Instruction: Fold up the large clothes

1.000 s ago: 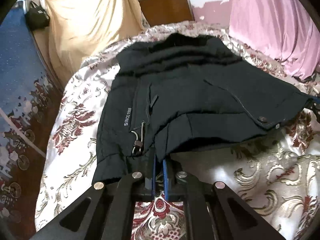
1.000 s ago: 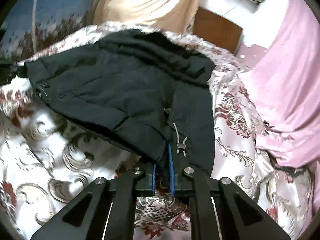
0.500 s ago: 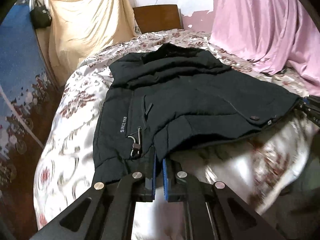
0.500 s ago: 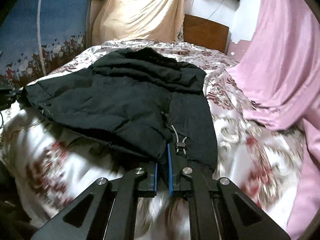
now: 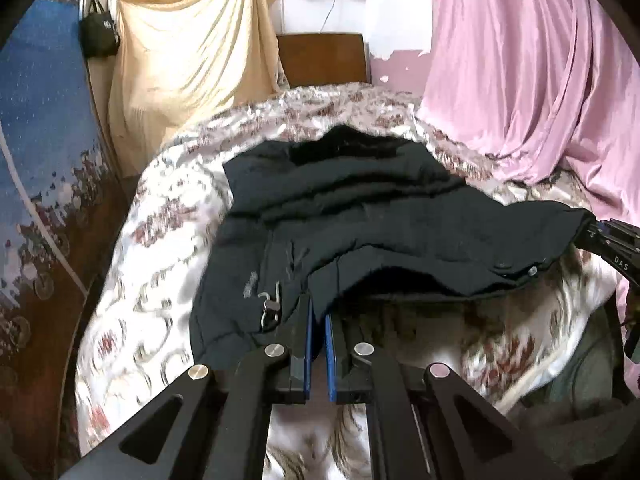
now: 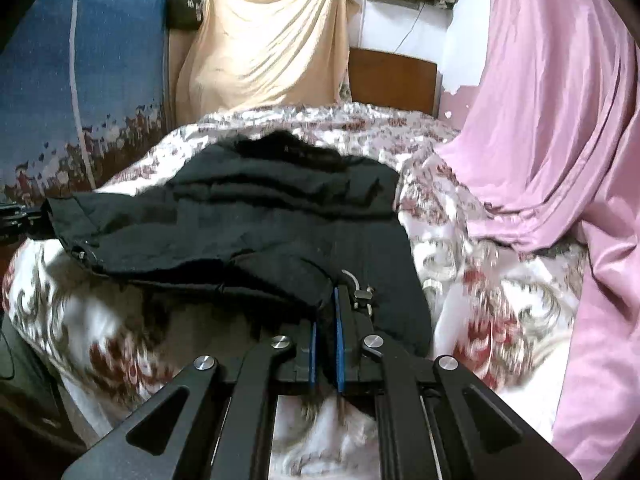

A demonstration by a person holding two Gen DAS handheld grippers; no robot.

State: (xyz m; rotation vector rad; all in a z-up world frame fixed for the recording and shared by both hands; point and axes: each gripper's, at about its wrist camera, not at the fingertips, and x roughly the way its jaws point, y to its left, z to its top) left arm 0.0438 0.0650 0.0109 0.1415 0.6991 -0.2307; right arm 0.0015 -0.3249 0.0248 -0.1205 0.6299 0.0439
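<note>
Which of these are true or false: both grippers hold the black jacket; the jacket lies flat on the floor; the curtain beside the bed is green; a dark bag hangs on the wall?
1. Both grippers hold the black jacket. True: the left gripper and right gripper have jaws closed on its near edge.
2. The jacket lies on the floor. False: it is on the floral bedspread.
3. The curtain is green. False: the curtain is pink.
4. A dark bag hangs on the wall. True.
</note>
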